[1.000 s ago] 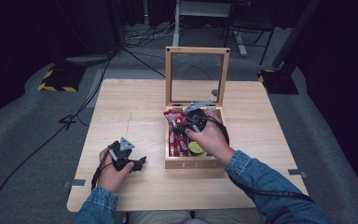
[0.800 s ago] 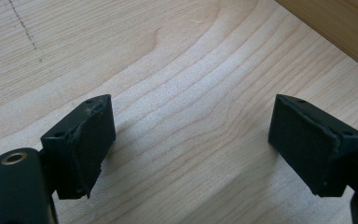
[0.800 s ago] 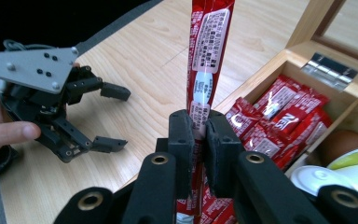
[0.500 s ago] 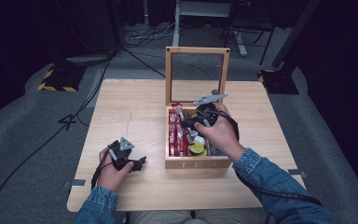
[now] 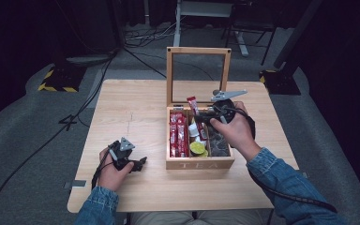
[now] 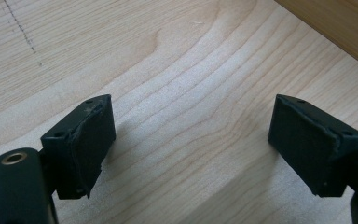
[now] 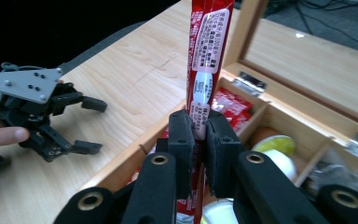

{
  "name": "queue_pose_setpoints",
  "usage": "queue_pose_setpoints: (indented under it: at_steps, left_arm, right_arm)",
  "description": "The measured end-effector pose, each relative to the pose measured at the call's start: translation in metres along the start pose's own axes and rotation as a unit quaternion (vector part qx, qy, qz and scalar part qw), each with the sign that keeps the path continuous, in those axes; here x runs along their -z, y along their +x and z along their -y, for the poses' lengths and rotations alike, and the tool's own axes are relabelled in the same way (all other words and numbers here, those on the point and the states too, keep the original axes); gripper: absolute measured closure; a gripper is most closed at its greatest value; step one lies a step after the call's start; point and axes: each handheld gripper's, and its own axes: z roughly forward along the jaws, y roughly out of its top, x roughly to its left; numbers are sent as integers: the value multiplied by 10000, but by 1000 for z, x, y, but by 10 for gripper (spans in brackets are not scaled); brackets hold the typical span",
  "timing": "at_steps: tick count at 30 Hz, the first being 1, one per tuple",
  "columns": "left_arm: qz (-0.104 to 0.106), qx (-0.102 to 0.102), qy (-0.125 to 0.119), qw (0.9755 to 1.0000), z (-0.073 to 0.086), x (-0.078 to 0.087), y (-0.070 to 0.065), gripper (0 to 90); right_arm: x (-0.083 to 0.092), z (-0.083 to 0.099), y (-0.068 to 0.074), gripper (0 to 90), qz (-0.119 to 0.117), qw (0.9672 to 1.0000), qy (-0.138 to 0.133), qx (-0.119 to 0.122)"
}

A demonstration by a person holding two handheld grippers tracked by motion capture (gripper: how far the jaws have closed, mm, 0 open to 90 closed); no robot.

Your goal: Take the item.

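A wooden tea box (image 5: 199, 164) with its glass lid standing up sits on the table. My right gripper (image 5: 198, 116) hovers over the box, shut on a long red stick packet (image 7: 206, 56) that rises between its pads (image 7: 182, 140); the packet (image 5: 192, 105) pokes up above the box's back left corner. Several more red packets (image 5: 178, 133) lie in the box's left compartment. My left gripper (image 5: 140, 163) rests on the table left of the box, open, with bare wood between its pads (image 6: 91, 140).
The box also holds a lime-green capsule (image 5: 197, 148) and dark packets (image 5: 218, 143) in its other compartments. The raised lid (image 5: 198, 77) stands behind my right gripper. The other gripper (image 7: 42, 116) lies on the wood left of the box. Cables cross the dark floor.
My right gripper has risen out of the box and moved toward its back, drawing the red stick packet up with it. The left gripper has stayed where it was.
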Motion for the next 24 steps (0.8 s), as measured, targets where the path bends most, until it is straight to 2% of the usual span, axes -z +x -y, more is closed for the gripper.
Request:
queue_pose_setpoints:
  at_steps: [15,24]
  left_arm:
    - [8,14,-11,10000,-1,-2,2,150]
    - [3,-15,-1,10000,-1,-1,2,150]
  right_arm:
    - [42,9,-37,822,467,9986,-190,-158]
    - [66,19,-65,822,841,9957,-240,-313]
